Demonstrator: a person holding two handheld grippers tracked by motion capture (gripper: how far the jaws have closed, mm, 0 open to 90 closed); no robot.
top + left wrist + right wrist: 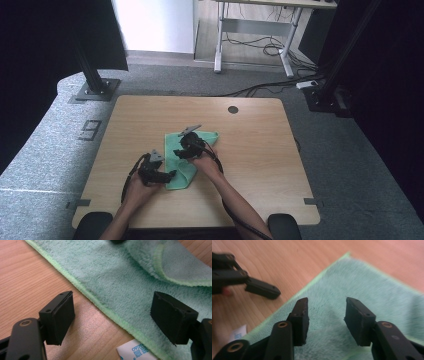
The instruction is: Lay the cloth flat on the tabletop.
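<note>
A mint-green fleece cloth [176,176] lies partly folded in the middle of the wooden table [250,150]. My left gripper [169,175] sits at the cloth's left edge. In the left gripper view it [111,301] stands open, low over the table, with the cloth's stitched hem [100,305] running between the jaws and a folded-over flap [180,267] beyond. My right gripper [181,151] hovers over the cloth's middle. In the right gripper view it [327,306] is open above the cloth [362,290], with nothing between its pads. The left gripper's finger [262,288] shows off to the left.
A white care label [135,351] sticks out from the cloth's near corner. A round cable hole [233,109] sits near the table's far edge. Bare wood lies to the right of the cloth. Black stands [95,85] and a desk frame [250,40] stand on the floor beyond.
</note>
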